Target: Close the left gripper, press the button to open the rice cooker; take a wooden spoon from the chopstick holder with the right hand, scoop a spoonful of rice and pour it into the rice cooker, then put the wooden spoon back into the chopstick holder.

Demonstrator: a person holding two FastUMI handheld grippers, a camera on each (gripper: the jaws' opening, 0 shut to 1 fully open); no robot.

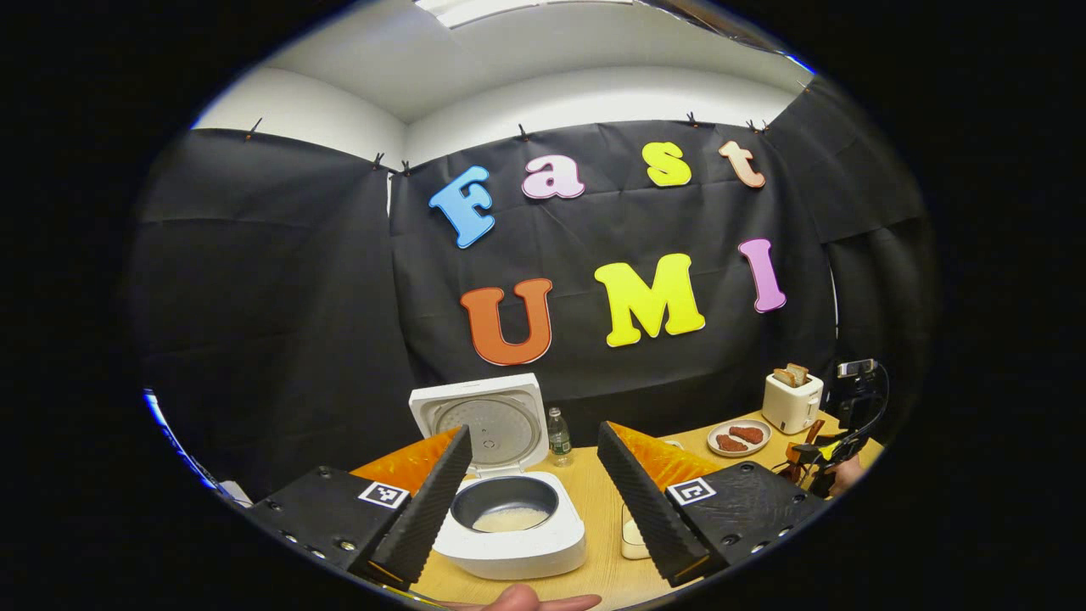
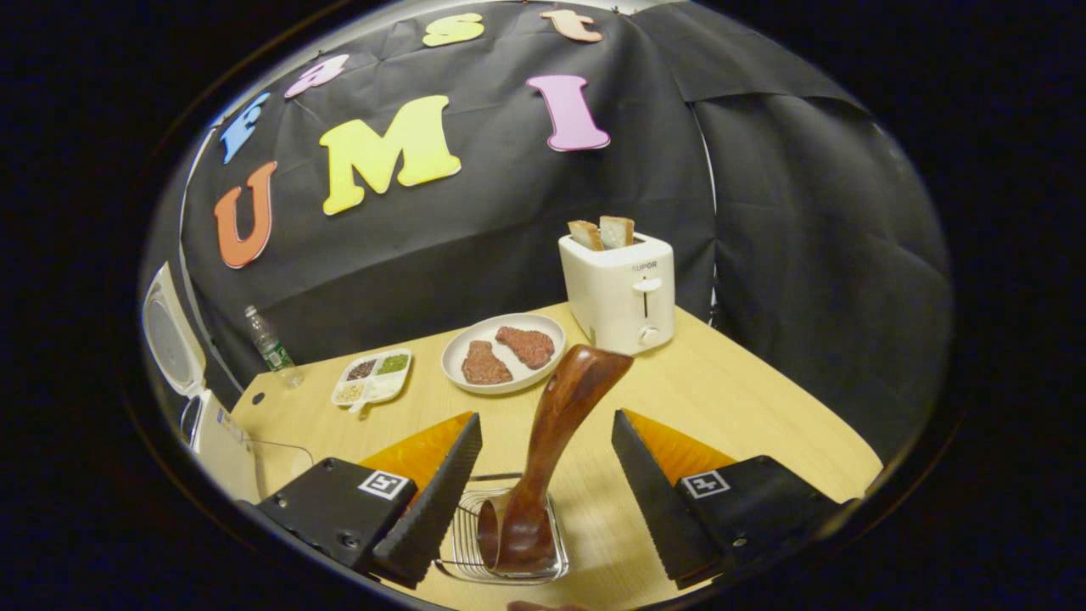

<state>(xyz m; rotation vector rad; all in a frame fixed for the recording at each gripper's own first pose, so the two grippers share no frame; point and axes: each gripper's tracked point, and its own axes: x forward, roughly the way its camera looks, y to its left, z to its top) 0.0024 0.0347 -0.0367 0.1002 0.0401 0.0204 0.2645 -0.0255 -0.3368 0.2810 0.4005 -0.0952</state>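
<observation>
Right gripper view has the right gripper [image 2: 543, 496] spread wide around the wooden spoon [image 2: 551, 441], untouched in the wire chopstick holder [image 2: 458, 543] near the tabletop's front edge, so pulling away carelessly could snag the handle and tip the holder.

The white, rounded-square rice cooker [image 1: 516, 530] sat on the pale wooden table with its lid [image 1: 481, 422] swung fully up and standing behind the body. Its dark grey inner pot [image 1: 505, 502] lay exposed, a low layer of white rice [image 1: 510, 518] across the bottom. The glossy reddish-brown wooden spoon [image 2: 547, 447] stood bowl-down in the wire chopstick holder [image 2: 501, 536], its handle leaning up and to the right, well clear of the cooker.
</observation>
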